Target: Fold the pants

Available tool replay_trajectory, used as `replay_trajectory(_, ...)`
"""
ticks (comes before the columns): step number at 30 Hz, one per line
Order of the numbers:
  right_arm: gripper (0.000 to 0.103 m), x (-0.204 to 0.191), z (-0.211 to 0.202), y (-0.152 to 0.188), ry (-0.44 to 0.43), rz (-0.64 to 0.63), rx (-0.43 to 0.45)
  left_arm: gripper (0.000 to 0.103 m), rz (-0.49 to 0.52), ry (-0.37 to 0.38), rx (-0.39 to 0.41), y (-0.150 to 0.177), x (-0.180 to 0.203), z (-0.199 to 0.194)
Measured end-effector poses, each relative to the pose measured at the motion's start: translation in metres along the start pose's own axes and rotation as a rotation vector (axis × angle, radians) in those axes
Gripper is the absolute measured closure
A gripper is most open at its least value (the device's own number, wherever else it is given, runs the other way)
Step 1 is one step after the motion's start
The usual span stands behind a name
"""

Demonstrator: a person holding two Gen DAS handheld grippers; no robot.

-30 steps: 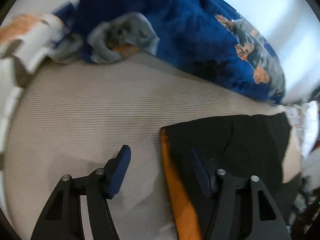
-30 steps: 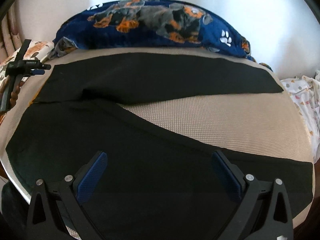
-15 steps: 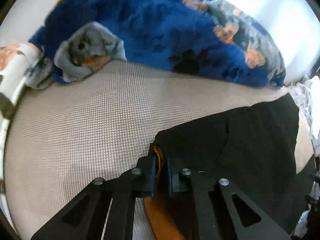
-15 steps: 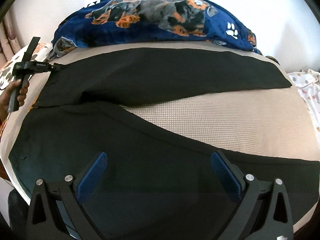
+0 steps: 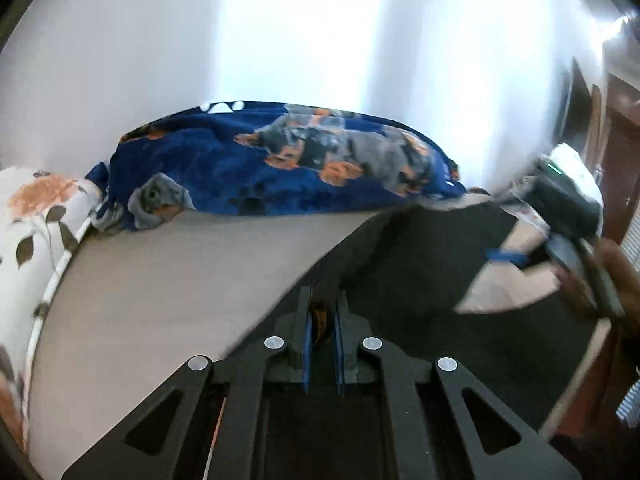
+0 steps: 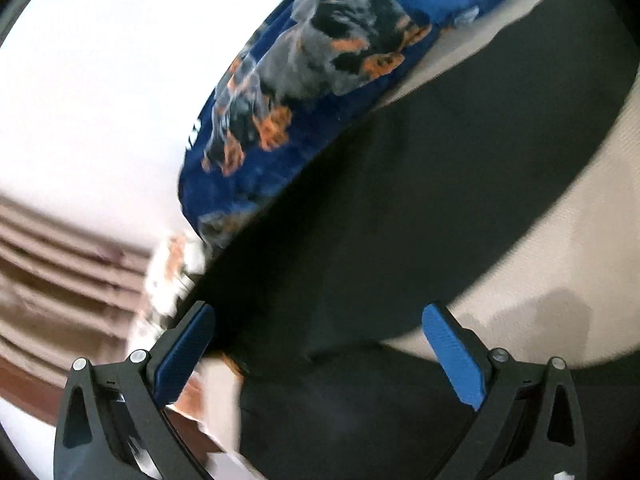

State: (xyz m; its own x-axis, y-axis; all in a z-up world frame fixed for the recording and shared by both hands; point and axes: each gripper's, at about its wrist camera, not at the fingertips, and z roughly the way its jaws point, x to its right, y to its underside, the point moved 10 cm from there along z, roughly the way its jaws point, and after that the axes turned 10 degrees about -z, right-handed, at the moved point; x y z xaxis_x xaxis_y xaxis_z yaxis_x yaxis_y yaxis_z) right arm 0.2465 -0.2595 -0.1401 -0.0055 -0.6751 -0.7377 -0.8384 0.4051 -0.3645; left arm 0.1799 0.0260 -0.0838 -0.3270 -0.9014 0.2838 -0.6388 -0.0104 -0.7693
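Lifting black pants [image 5: 400, 264] off the bed [image 5: 168, 280], left gripper [image 5: 322, 316] w/ jaws clamped on waistband corner, right gripper [image 6: 320, 336] jaws wide, empty over fabric; carrying edge across evenly is keeping fold flat.

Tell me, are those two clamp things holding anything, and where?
The left gripper pinches the black pants at an edge corner showing orange lining. The right gripper is open above the pants, holding nothing.
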Motion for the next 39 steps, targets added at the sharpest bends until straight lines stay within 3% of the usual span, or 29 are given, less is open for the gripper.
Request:
replay_trajectory(4, 0.0, 0.001, 0.023, -0.031, -0.004, 0.046, -0.002, 0.094, -0.035, 0.019, -0.023, 0.03, 0.015, -0.019)
replay_trajectory(5, 0.002, 0.0, 0.034, -0.039, -0.036, 0.074, -0.018, 0.094, -0.046, 0.024, -0.03, 0.036, 0.016, -0.022)
replay_trajectory(7, 0.009, 0.005, 0.047, -0.05, -0.014, 0.089, -0.028, 0.094, -0.074, 0.029, -0.05, 0.048, 0.019, -0.026)
replay_trajectory(8, 0.024, 0.008, 0.052, -0.054, 0.002, 0.088, -0.038, 0.093, -0.085, 0.029, -0.061, 0.054, 0.02, -0.027)
replay_trajectory(9, 0.047, 0.011, 0.058, -0.057, 0.01, 0.096, -0.045, 0.093, -0.093, 0.025, -0.068, 0.058, 0.02, -0.028)
replay_trajectory(10, 0.059, 0.018, 0.062, -0.057, 0.016, 0.109, -0.056, 0.093, -0.108, 0.022, -0.079, 0.062, 0.019, -0.027)
replay_trajectory(11, 0.083, 0.024, 0.065, -0.054, 0.019, 0.124, -0.071, 0.093, -0.122, 0.02, -0.089, 0.064, 0.017, -0.026)
replay_trajectory(12, 0.096, 0.031, 0.066, -0.049, 0.023, 0.154, -0.08, 0.093, -0.137, 0.016, -0.097, 0.066, 0.015, -0.025)
replay_trajectory(14, 0.096, 0.034, 0.056, -0.038, 0.002, 0.173, -0.062, 0.093, -0.165, 0.001, -0.097, 0.066, 0.007, -0.028)
replay_trajectory(17, 0.097, 0.023, 0.026, -0.015, -0.003, 0.1, -0.024, 0.092, -0.202, -0.016, -0.103, 0.067, -0.007, -0.037)
replay_trajectory(21, 0.097, 0.017, -0.008, 0.045, -0.01, 0.051, -0.007, 0.091, -0.207, -0.061, -0.132, 0.077, -0.023, -0.047)
replay_trajectory(30, 0.097, 0.032, -0.028, 0.178, 0.031, 0.054, -0.093, 0.09, -0.193, -0.148, -0.217, 0.123, -0.04, -0.063)
replay_trajectory(39, 0.097, 0.042, -0.021, 0.24, 0.041, 0.077, -0.184, 0.084, -0.196, -0.229, -0.268, 0.154, -0.054, -0.077)
